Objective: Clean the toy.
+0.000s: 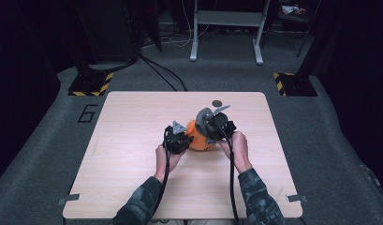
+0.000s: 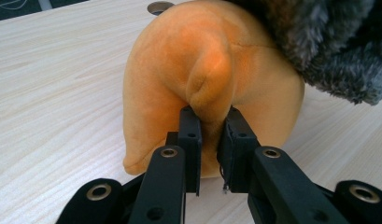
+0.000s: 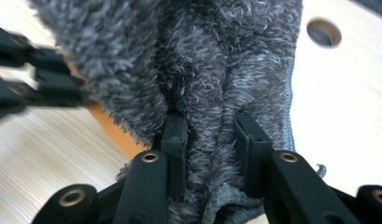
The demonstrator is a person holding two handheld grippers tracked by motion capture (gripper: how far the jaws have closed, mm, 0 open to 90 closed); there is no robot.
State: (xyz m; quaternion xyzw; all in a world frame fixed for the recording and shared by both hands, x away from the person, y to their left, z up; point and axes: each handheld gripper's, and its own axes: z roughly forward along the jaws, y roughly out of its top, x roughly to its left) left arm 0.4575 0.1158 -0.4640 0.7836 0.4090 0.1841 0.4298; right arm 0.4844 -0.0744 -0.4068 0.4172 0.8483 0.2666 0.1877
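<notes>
Plush toy [image 2: 212, 65] mid-table [image 1: 133, 117], pinned from both sides. Left gripper [image 2: 210, 135] clamped on an orange nub, anchoring the body. Right gripper [image 3: 208, 140] pinched into the grey fuzzy cover [image 3: 202, 60], likely to peel or tug it against that hold.

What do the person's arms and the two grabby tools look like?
Both sleeves are dark camouflage. Each tool is black, with two flat jaws on linked bars with round rivets. The left tool and right tool each carry a grey three-cornered plate and trail a black cable.
</notes>
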